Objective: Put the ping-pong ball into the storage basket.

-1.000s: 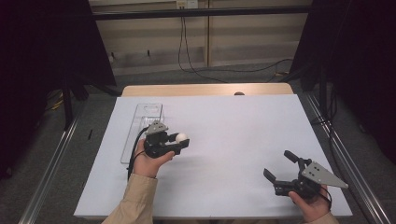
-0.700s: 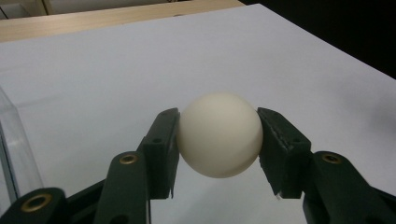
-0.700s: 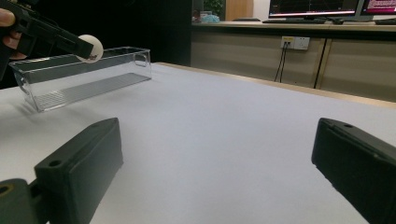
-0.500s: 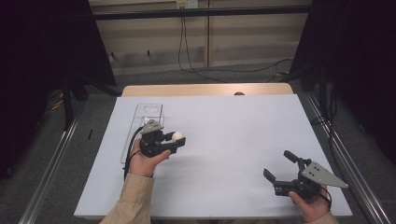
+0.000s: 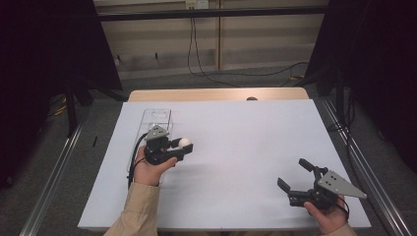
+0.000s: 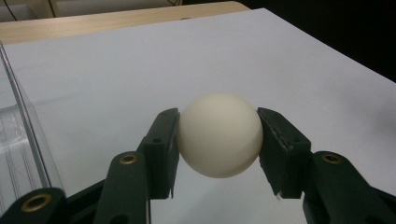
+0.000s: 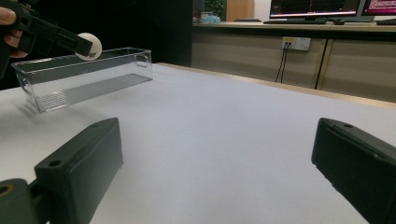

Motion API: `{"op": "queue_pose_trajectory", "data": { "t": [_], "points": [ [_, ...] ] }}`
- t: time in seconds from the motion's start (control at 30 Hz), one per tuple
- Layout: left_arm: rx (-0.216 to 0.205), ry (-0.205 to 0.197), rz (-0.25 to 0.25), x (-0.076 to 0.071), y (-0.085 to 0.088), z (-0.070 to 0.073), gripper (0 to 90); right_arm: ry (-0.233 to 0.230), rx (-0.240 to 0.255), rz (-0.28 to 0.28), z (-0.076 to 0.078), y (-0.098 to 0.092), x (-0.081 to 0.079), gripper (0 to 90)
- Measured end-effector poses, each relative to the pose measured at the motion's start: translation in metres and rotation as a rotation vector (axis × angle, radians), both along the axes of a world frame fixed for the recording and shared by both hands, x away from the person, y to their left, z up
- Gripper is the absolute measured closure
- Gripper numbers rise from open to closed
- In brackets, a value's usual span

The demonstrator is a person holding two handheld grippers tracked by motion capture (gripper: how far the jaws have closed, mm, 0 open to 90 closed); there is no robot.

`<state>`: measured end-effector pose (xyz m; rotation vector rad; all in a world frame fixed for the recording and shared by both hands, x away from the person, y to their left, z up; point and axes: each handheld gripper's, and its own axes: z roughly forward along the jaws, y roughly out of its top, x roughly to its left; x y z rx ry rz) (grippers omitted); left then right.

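A clear, long rectangular plastic bin [image 5: 153,129] is sitting on the white sheet-covered table [image 5: 246,147], toward its left side, with its long axis running from the person's edge toward the far edge. Its open top is facing up, and nothing is lying across it. The left gripper [image 5: 183,144] is hovering just beside the bin's right wall, raised above the sheet, and its jaws are clamping a small, smooth, cream-white ball [image 6: 219,134] from both sides. The ball, being round, is showing no long axis; the gripper holding it is pointing to the right across the table. Well apart, near the table's right front corner, the right gripper [image 5: 295,174] is resting low in the person's hand with its jaws standing wide apart and nothing between them, aiming left and away toward the bin
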<state>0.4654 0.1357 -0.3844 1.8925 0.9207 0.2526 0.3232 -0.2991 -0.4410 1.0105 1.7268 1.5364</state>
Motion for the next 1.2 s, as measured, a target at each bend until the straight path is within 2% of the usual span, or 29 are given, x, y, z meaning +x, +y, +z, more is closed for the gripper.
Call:
{"op": "queue_pose_trajectory", "data": {
  "t": [0.23,0.73,0.8,0.93,1.2],
  "points": [
    [-0.011,0.002,0.006,0.001,0.003,0.0,51.3,0.001,0.002,-0.004,0.0,0.0,0.0,1.6],
    [-0.007,-0.01,0.023,0.002,0.011,0.002,51.3,0.0,-0.004,0.003,0.0,0.0,0.0,1.6],
    [-0.021,-0.007,0.031,0.001,0.011,0.002,51.2,0.001,0.002,-0.003,0.001,0.0,0.0,1.6],
    [-0.007,-0.015,0.033,0.001,0.013,0.003,51.3,0.001,-0.003,0.003,0.001,0.0,0.0,1.6],
    [-0.016,-0.017,0.045,0.002,0.017,0.004,51.2,-0.003,-0.002,0.001,0.0,0.0,0.0,1.6]
  ]
}}
